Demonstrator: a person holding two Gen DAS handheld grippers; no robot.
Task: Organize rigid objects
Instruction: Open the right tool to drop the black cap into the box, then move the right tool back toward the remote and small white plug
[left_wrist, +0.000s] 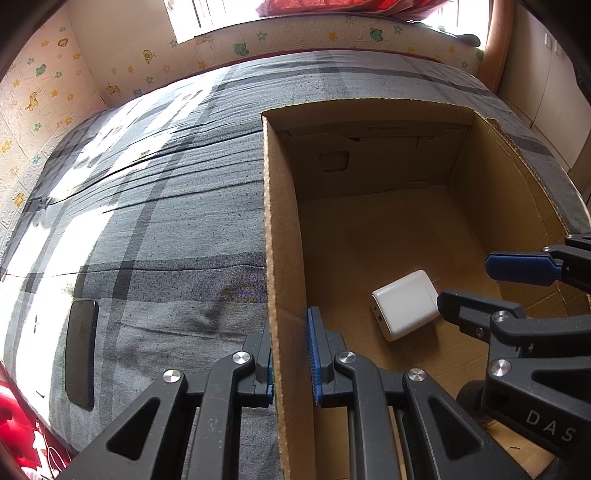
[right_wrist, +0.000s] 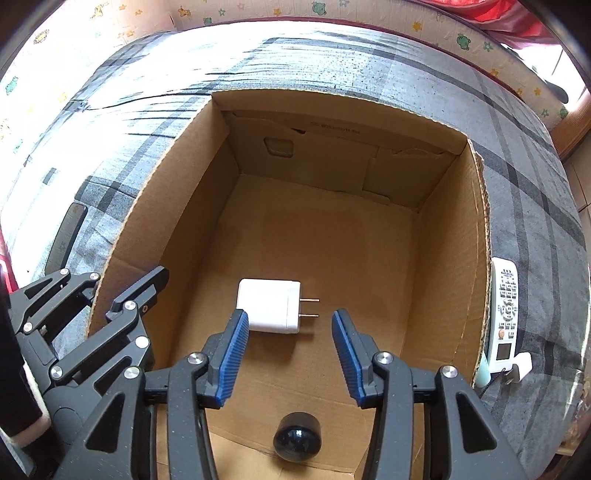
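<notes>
An open cardboard box (right_wrist: 454, 236) sits on a grey plaid bed. A white plug charger (right_wrist: 269, 311) lies on the box floor; it also shows in the left wrist view (left_wrist: 404, 305). A dark round object (right_wrist: 297, 435) lies on the floor near the front wall. My right gripper (right_wrist: 290, 354) is open and empty, just above the charger inside the box. My left gripper (left_wrist: 290, 358) straddles the box's left wall (left_wrist: 275, 258), one finger on each side, seemingly pinching it. A black phone (left_wrist: 80, 352) lies on the bed to the left.
A white remote control (right_wrist: 505, 314) and a small white adapter (right_wrist: 519, 367) lie on the bed right of the box. The phone shows at the left edge in the right wrist view (right_wrist: 66, 236). A wall with cartoon wallpaper (left_wrist: 44, 92) borders the bed.
</notes>
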